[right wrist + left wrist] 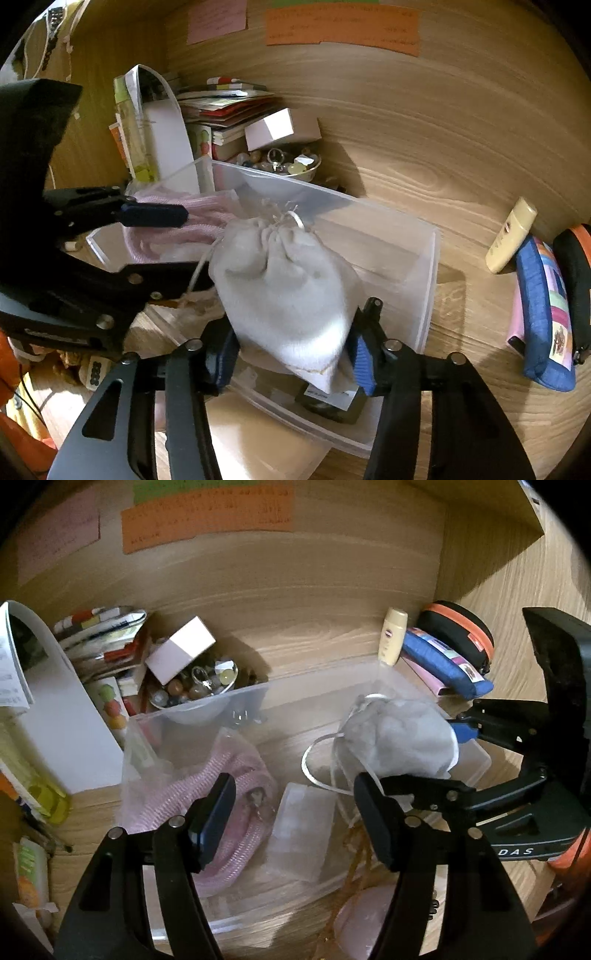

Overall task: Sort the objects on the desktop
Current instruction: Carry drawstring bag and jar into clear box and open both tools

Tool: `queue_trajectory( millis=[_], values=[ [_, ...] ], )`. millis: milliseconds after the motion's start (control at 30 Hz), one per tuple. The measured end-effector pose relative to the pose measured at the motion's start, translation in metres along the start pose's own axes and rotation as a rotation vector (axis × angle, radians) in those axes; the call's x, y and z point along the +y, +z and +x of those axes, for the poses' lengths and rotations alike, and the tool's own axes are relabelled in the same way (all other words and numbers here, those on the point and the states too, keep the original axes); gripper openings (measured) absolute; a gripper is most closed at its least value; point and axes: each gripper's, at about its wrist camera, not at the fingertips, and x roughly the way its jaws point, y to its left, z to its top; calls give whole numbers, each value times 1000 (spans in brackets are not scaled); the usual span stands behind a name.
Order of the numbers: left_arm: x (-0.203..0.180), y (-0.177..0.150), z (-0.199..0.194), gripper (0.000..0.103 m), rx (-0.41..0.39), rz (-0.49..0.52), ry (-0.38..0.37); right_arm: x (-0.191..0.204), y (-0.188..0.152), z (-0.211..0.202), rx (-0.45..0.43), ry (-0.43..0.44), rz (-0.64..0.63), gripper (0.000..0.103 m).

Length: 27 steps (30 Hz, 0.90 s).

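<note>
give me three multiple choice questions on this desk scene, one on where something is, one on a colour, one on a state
1. Where does the cream tube stand?
A. inside the clear bin
B. leaning on the back wall beside the blue pouch
C. in the bowl of beads

2. What colour is the large note stuck on the wall?
A. orange
B. black
C. silver

3. What is between the right gripper fingers?
A. nothing
B. the white box
C. the grey drawstring bag

Answers: 1 B, it rests outside the clear bin next to the blue pouch. 2 A, the paper is plainly orange. 3 C, the grey drawstring bag sits with its bottom end between the fingers.
</note>
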Motion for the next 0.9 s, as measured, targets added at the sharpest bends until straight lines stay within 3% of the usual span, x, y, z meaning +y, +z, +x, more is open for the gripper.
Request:
queue_trajectory(
  millis=[133,300,533,767,900],
  values=[
    [3,0,-2,66,5,-12,1,-2,1,0,8,-18,8,58],
    [8,2,-15,71,-13,-46,1,-5,2,-3,14,-33,33,81],
    [18,-1,-46,77,-47,-109,6,-4,4,-7,44,-34,59,81],
    [29,-14,-79,84,-99,-137,40,10,-2,-27,15,-179,9,87],
    [37,-27,-93,89,-114,-150,57,11,-9,-44,11,-178,15,87]
  ],
)
